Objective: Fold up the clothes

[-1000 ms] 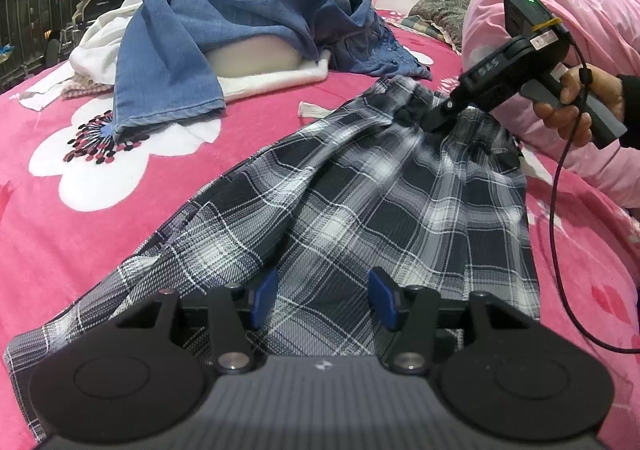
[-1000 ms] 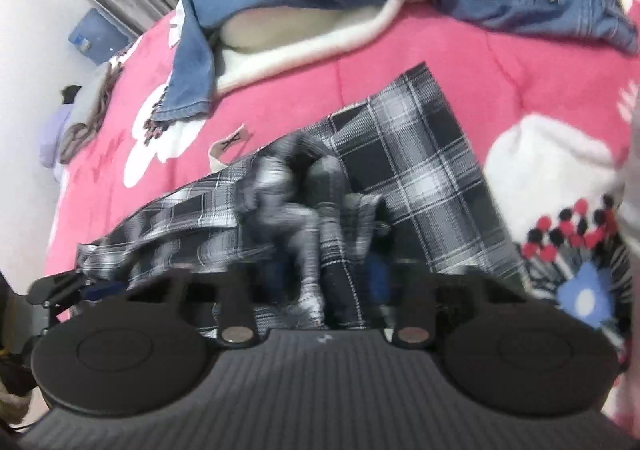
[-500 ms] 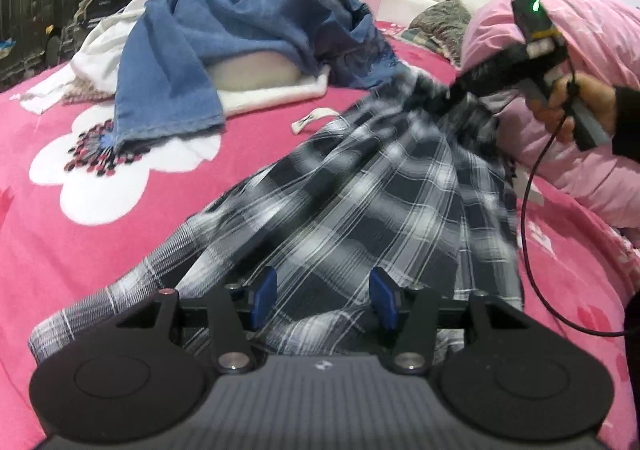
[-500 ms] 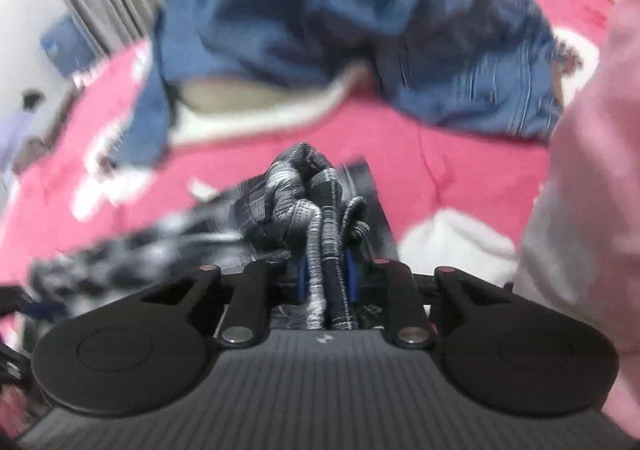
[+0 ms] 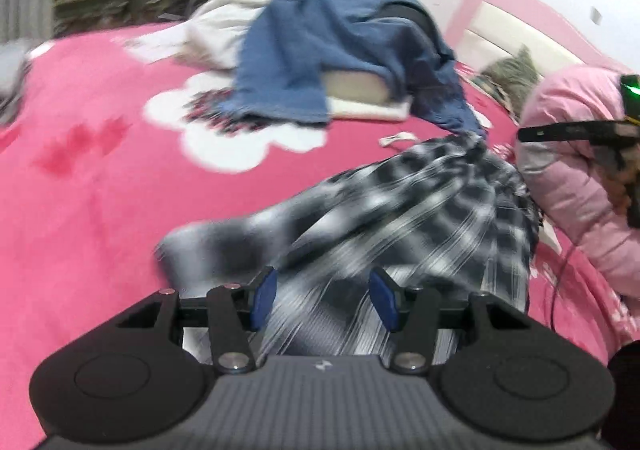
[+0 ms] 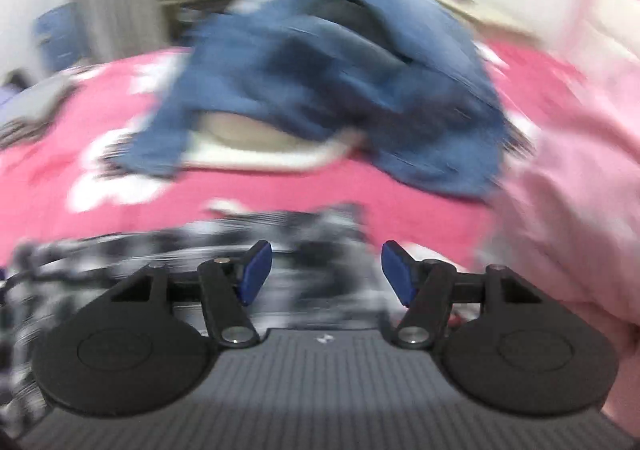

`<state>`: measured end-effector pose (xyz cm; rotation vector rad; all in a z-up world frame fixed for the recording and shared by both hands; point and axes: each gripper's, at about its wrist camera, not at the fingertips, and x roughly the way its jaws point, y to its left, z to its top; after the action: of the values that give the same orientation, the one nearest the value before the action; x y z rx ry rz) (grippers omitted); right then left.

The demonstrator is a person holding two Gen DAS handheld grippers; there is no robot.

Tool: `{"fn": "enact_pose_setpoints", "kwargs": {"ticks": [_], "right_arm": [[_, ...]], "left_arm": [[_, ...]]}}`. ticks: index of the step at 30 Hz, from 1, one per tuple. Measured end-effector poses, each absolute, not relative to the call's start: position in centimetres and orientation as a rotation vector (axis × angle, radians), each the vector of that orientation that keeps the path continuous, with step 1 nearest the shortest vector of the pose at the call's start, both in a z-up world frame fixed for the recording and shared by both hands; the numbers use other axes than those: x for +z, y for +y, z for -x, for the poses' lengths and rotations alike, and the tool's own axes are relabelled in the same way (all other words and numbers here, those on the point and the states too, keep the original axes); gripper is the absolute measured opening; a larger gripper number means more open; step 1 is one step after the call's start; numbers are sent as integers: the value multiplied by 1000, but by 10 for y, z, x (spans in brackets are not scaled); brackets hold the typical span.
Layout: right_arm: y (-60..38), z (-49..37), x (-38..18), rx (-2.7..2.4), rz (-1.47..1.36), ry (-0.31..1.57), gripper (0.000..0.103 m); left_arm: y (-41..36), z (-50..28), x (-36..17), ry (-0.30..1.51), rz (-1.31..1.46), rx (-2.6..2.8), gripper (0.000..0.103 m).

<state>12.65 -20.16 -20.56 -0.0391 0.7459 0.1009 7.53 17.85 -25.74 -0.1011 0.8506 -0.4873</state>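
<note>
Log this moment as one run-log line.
task: fold clothes | right gripper: open, jaws just opened, plaid skirt released | left gripper: open over skirt | jeans: untouched

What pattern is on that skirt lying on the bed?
A black, grey and white plaid on the skirt, clearest in the left wrist view.

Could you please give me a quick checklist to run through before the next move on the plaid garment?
1. Right hand-held gripper released: ok; its jaws have just been opening and no cloth is pinched between the pads.
2. Left hand-held gripper free: ok, jaws apart over the plaid garment, not pressing it.
3. Garment flat: not ok, it is bunched at the far end.
4. Garment clear of the blue jeans: cannot tell; the bunched end lies right at the denim.
5. Bare pink bedspread beside the garment for folding: ok.
6. Picture sharpness: not ok, both views are blurred.
</note>
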Motion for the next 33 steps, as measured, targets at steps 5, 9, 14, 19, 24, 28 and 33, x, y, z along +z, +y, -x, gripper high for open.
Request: {"fn": "enact_pose_setpoints", "kwargs": {"ticks": [5, 9, 14, 19, 24, 28, 33], "right_arm": [[-84, -118, -195, 500, 155, 708, 61], [11, -136, -207, 756, 273, 743, 61], [101, -188, -236, 880, 291, 922, 61], [139, -220, -272, 833, 291, 1154, 43], [130, -206, -256, 821, 278, 1053, 3], [109, -200, -234, 773, 212, 939, 3], [98, -208, -228, 727, 193, 859, 2]], "left_arm": [[211, -33, -259, 898, 187, -415, 52], [226, -2, -273, 962, 340, -419, 52], [213, 16, -293, 1031, 400, -506, 49], [204, 12, -311, 1088, 446, -475, 23], [205, 12, -311, 1072, 413, -502, 11], [202, 17, -304, 1047, 344, -547, 9], [198, 19, -294, 1022, 271, -608, 9]]}}
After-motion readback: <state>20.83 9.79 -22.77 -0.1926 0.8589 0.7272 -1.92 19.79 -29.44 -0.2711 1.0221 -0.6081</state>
